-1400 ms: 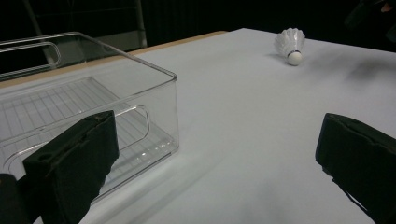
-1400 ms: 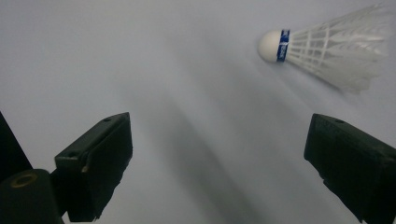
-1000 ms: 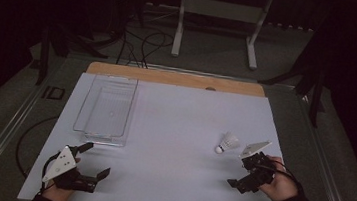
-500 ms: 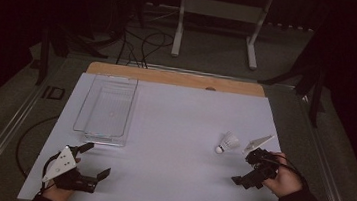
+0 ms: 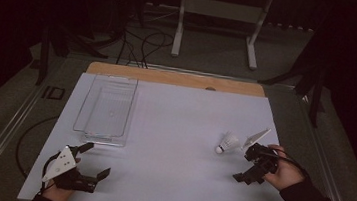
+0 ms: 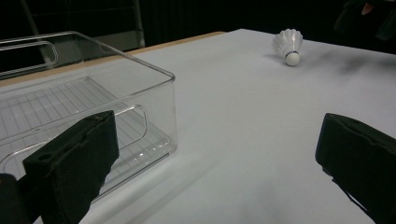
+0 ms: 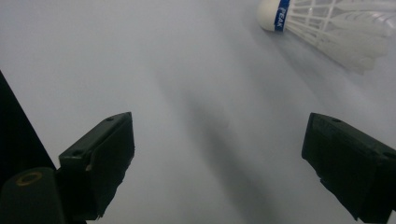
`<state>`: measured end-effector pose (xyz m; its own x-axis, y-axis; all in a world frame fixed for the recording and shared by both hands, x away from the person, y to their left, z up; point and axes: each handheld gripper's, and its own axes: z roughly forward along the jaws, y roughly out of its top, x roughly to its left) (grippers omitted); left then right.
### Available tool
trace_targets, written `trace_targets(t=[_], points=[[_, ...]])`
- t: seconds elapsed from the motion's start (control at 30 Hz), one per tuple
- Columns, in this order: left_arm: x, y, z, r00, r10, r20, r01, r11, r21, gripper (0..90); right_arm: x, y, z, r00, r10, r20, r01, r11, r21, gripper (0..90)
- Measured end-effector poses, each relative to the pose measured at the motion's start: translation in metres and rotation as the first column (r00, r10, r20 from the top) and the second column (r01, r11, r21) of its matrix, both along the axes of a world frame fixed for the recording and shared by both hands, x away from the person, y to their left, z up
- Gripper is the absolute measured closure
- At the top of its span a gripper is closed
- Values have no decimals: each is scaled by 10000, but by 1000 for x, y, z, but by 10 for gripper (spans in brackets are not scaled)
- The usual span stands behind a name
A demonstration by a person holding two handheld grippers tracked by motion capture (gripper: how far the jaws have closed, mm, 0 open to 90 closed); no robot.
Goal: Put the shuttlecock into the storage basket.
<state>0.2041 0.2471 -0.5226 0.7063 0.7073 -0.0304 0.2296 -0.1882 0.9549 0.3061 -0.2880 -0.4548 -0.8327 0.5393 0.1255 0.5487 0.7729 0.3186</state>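
Both jaw pairs stood wide apart, empty; your right gripper sat beside the white feathered shuttlecock, so you needed to square on its cork before closing.

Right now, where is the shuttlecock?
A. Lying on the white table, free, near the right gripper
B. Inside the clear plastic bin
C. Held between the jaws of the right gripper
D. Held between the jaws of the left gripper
A: the shuttlecock lies on the white table beside the right gripper, whose jaws stand open with nothing between them.
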Motion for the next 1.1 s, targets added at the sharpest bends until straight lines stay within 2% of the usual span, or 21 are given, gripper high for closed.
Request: trace_targets(t=[0.07,0.13,0.2,0.27,0.33,0.4,0.47,0.57,0.63,0.73,0.83,1.0,1.03,1.1], points=[[0,0,0,10000,-4,-5,4,10000,0,1,-1,0,1,9991,212,368,-210,9998,-46,94],[0,0,0,10000,1,-11,-1,10000,4,1,1,0,1,9994,97,319,-92,9998,-157,94],[0,0,0,10000,4,-17,-4,10000,4,1,3,-2,1,9991,216,358,-207,9994,-271,94],[0,0,0,10000,12,-20,-12,10000,5,1,5,-3,1,9992,354,184,-350,9991,-236,111],[0,0,0,10000,3,-19,-3,10000,4,1,6,-4,-1,9990,444,113,-437,9977,-527,127],[0,0,0,10000,0,-15,0,10000,9,1,9,-4,-3,9980,401,-488,-432,9971,-633,143],[0,0,0,10000,-6,0,6,10000,41,1,10,-4,-4,9975,600,-361,-632,9934,-959,140],[0,0,0,10000,-9,-5,9,10000,27,1,13,-3,-4,9957,729,-577,-783,9921,-976,132],[0,0,0,10000,-12,-12,12,10000,28,1,13,-2,-3,9943,1007,-364,-1040,9889,-1061,130],[0,0,0,10000,-18,-16,18,10000,25,1,13,1,-1,9891,1213,-831,-1285,9878,-877,130],[0,0,0,10000,-30,-9,30,10000,31,1,12,4,-1,9843,1578,-787,-1659,9799,-1106,125],[0,0,0,10000,-32,-16,32,10000,13,1,15,6,2,9774,1807,-1099,-1884,9800,-641,113],[0,0,0,10000,-38,-21,38,10000,12,1,16,6,2,9765,1881,-1048,-1947,9793,-562,101],[0,0,0,10000,-33,-21,33,10000,7,1,18,6,5,9745,1861,-1257,-1914,9810,-318,101]])
